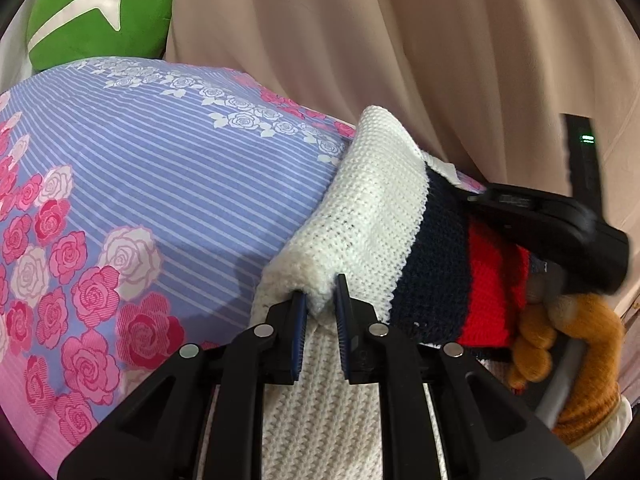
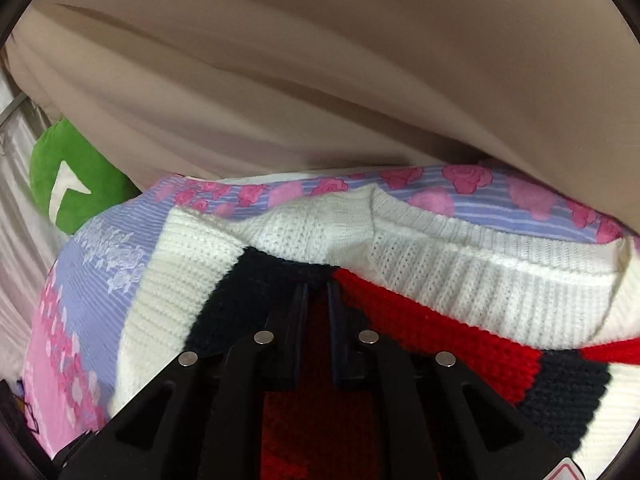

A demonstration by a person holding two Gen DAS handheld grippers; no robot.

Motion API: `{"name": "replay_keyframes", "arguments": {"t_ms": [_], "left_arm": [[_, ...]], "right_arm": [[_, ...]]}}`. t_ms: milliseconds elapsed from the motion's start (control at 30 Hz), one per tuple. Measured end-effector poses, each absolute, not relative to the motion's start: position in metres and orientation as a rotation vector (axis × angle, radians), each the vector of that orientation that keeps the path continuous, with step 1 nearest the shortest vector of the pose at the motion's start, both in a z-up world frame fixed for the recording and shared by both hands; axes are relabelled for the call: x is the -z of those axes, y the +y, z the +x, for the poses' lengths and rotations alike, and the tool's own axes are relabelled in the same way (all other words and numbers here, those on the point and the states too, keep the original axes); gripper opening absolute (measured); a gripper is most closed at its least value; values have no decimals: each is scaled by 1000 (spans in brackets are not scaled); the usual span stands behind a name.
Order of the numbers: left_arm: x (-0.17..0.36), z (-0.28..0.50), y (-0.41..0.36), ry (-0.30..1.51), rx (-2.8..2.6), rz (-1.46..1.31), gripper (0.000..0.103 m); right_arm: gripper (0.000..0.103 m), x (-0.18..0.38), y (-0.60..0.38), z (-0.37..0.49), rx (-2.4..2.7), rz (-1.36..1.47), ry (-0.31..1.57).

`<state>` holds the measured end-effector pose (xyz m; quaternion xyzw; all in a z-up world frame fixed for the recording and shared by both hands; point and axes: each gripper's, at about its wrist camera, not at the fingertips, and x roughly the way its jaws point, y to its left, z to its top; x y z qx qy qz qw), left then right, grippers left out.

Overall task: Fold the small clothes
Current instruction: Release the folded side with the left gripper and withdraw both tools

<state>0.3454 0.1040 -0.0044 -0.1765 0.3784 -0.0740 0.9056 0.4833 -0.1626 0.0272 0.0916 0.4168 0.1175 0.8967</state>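
Observation:
A white knit sweater (image 1: 380, 208) with navy and red stripes lies bunched on a floral bedsheet (image 1: 140, 184). My left gripper (image 1: 320, 296) is shut on a rolled white fold of it, with the knit squeezed between the blue pads. In the right wrist view the sweater (image 2: 460, 280) shows its ribbed collar, and my right gripper (image 2: 318, 290) is shut on the knit where the navy stripe meets the red. From the left wrist view, the right gripper's black body (image 1: 560, 236) sits over the red stripe, held by a hand in an orange-brown glove (image 1: 580, 344).
A beige curtain (image 1: 400, 60) hangs close behind the bed and fills the background (image 2: 320, 80). A green cushion (image 1: 100, 12) with a white mark lies at the far left of the sheet (image 2: 76, 184). Bare sheet stretches left of the sweater.

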Motion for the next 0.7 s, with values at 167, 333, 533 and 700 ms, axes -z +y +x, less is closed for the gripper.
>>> {"name": "replay_keyframes", "arguments": {"t_ms": [167,333,533,700], "left_arm": [[6,345,115,773,179,-414,15],[-6,325,116,771,189,-345,22],[-23,232,143,820,212,-201,67],[3,154,183,991,282,-249,69]], "right_arm": [[15,-75,-228,379,-235,206,735],[42,-80,-300,247,-95,129,747],[54,-33,-356,84,25,225,876],[55,8,-346,2,-41,367,931]]}}
